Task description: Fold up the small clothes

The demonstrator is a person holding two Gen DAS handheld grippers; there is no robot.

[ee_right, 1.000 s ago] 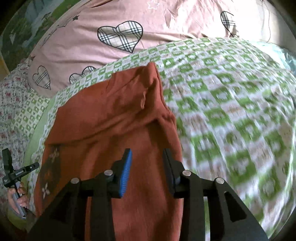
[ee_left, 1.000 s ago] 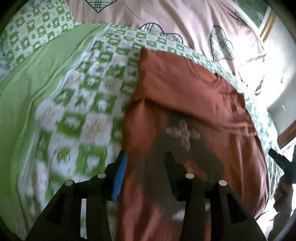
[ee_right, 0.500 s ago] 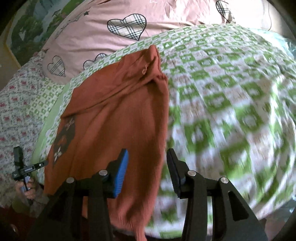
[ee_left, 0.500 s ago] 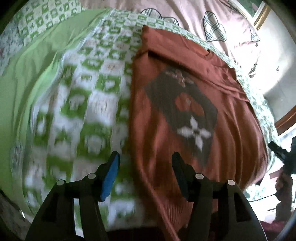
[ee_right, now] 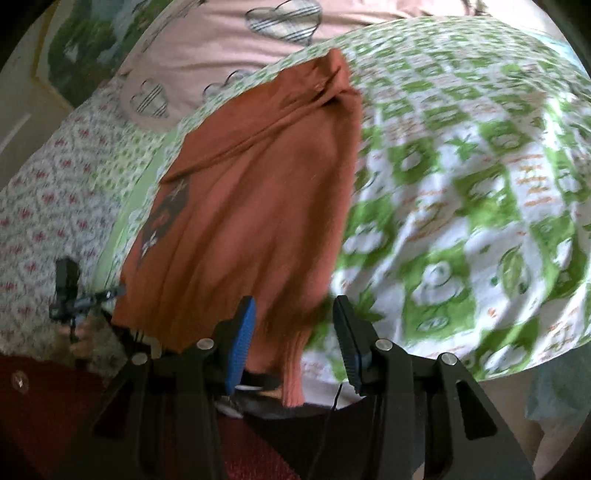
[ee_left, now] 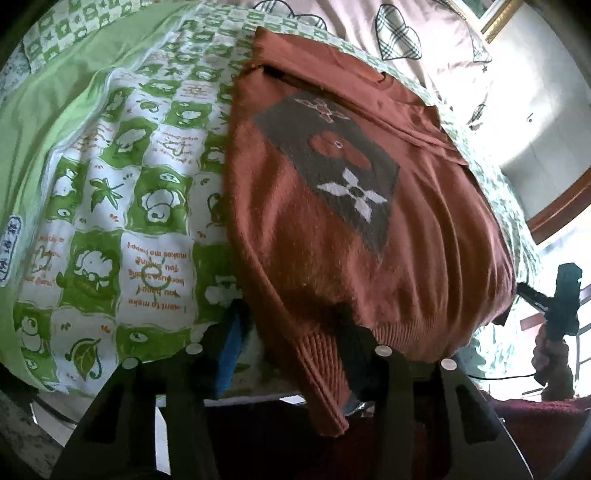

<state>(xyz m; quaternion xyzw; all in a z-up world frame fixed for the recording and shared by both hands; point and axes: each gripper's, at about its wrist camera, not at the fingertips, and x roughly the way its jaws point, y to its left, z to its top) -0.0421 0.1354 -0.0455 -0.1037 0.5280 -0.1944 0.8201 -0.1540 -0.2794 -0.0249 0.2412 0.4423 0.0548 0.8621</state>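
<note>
Lengthwise, the rust-red sweater [ee_left: 332, 206] lies on the green checked bedspread [ee_left: 122, 206] with its long axis running straight away from both claws: collar and folded sleeves at the far end near the pink heart-print pillow [ee_left: 369, 33], ribbed hem [ee_left: 321, 373] at the near end, draping off the edge of the bed.

At the left corner, the left gripper [ee_left: 291, 343] stands spread, its blue-padded finger on the bedspread side and its dark finger under or against the hem. The hem corner hangs down between the 2 fingers, but they are not pressed onto it.

At the right corner, the right gripper [ee_right: 293, 332] is likewise spread wide, and the other hem corner [ee_right: 291, 373] dangles between its blue pad and its dark finger, touching neither as far as the blur allows.

So each claw is nearest its own corner, 1 per side, and the garment stretches forward from both. My reading is that the next move is to pinch both corners and carry the hem forward along that axis toward the collar, folding the sweater in half. The knit looks soft and heavy; an uneven lift would skew the fold.
</note>
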